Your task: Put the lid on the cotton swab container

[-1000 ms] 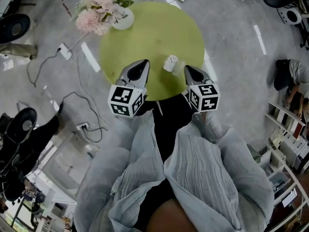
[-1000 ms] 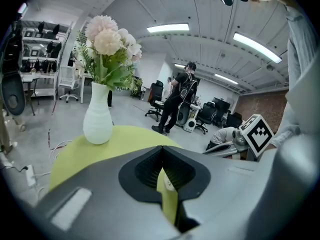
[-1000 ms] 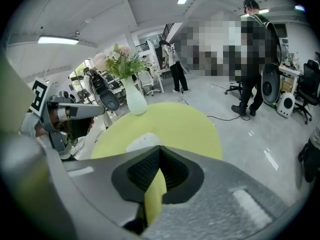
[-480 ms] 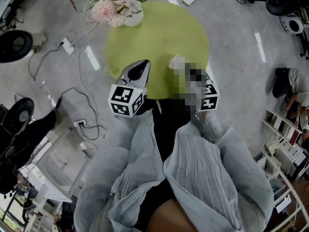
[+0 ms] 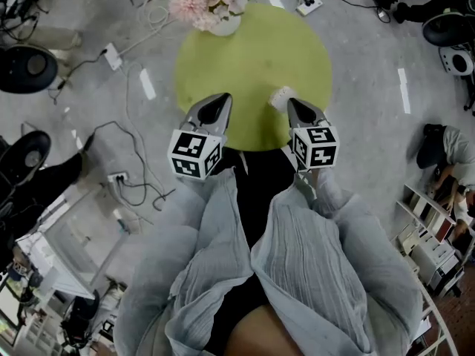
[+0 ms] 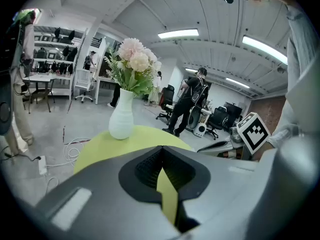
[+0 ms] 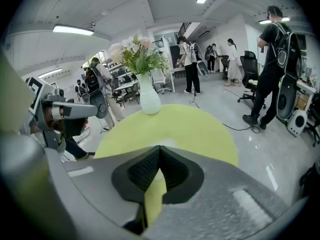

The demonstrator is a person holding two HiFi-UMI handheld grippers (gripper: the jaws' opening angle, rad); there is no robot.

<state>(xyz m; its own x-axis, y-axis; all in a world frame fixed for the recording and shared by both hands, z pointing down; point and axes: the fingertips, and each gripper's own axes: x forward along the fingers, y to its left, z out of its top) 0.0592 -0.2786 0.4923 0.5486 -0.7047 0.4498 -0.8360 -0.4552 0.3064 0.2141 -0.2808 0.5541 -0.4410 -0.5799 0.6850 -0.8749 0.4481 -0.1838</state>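
Small whitish cotton swab container [image 5: 280,96], on green table [image 5: 245,58]

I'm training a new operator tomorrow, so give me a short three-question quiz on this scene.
1. True or false: the left claw grips a lid.
2. The cotton swab container sits nearest to: A) the left claw, B) the right claw, C) neither, it is midway.
3. Fill in: the vase stands at the edge of the table ____ from both claws.
Key: 1 false, its jaws are together on nothing; 2 B; 3 farthest.
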